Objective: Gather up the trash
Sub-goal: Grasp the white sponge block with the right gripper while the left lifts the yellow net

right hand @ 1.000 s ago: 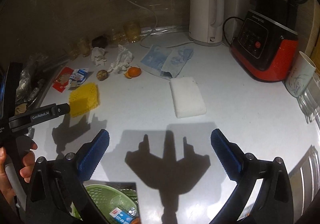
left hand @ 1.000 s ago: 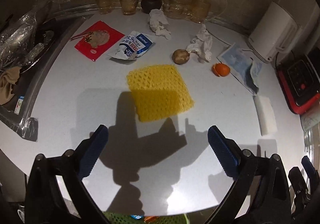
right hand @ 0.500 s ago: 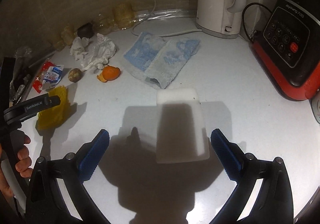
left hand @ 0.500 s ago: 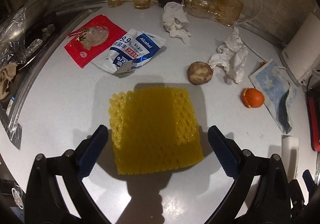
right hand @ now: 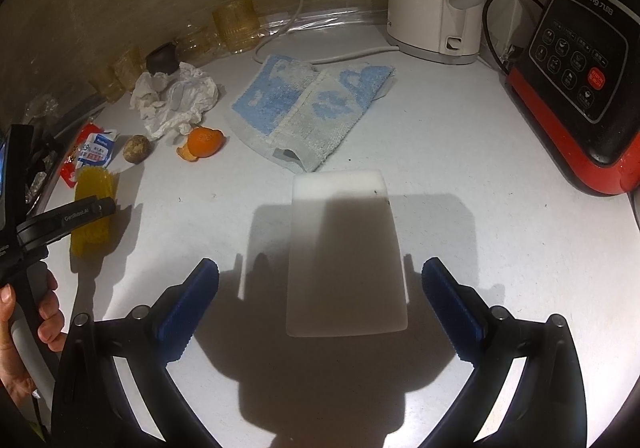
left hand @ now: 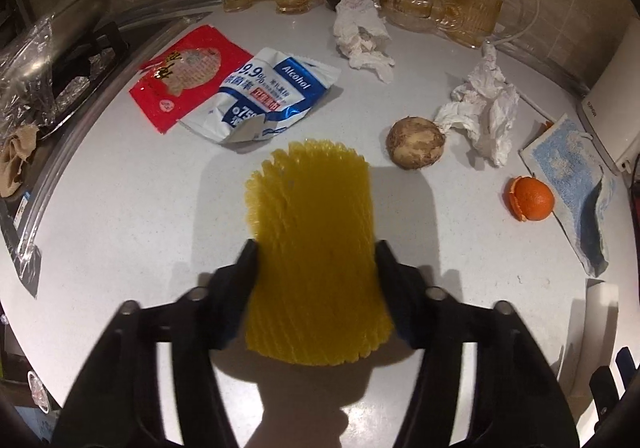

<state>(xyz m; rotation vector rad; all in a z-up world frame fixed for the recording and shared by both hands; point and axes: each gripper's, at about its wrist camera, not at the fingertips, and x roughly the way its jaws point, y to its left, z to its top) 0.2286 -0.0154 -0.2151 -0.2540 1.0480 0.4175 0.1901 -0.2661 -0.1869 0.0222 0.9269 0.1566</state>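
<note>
The left gripper was closing on the yellow foam net, which lay on the white counter just in front of the alcohol-wipe packet; its sides were already touched by both jaws and the net was bowed between them. The right gripper was held wide open, with the white foam block lying untouched between its fingers, just in front of the blue towel. An orange peel was seen left of that towel.
</note>
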